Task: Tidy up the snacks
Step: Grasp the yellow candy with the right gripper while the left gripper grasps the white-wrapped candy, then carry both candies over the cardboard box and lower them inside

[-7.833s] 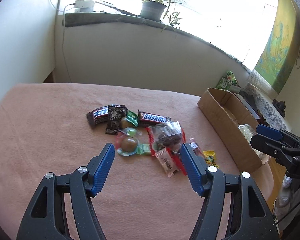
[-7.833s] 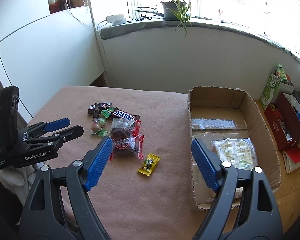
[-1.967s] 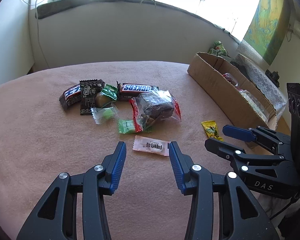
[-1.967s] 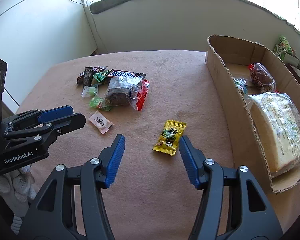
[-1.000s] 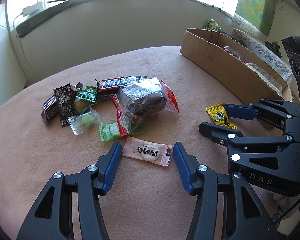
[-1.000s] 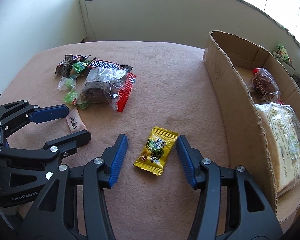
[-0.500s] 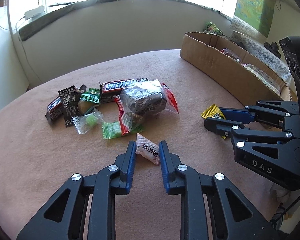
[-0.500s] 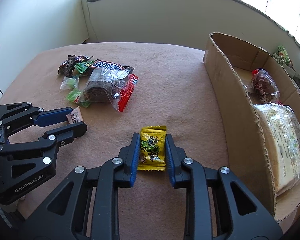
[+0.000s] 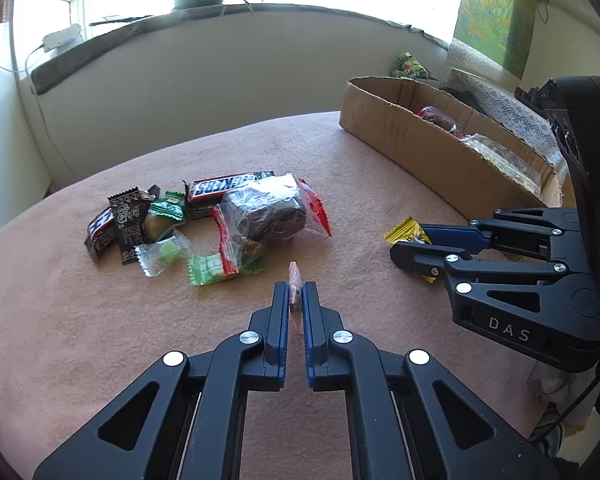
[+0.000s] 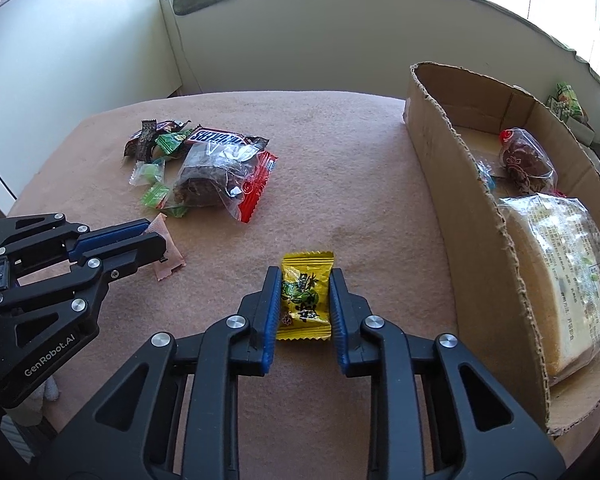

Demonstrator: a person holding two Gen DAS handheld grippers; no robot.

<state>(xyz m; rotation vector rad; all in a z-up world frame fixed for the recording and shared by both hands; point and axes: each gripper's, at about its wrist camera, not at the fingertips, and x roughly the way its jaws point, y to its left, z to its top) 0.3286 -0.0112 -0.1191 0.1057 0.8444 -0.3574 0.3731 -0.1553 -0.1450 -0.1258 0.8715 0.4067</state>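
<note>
Left wrist view: left gripper [image 9: 295, 294] clamped on a small pink sweet [image 9: 294, 280], held edge-on, low over the pink tablecloth [image 9: 100, 320]. Right wrist view: right gripper [image 10: 305, 292] closed on a yellow sweet [image 10: 306, 292], pinched by its two sides, at or just above the cloth; whether it has lifted clear cannot be told. Cardboard box [image 10: 460, 208] at the right, already holding a bagged loaf [image 10: 560, 272], a bagged brown cake [image 10: 524, 160] and one small blue-wrapped item. Left on the cloth, in one loose heap: a chocolate bar [image 10: 220, 138], a large bagged cake with red ends [image 10: 224, 176], several green sweets [image 10: 156, 194] and dark wrappers. Judged status: early to midway; two pieces in hand and due for the box, the heap untouched.
</note>
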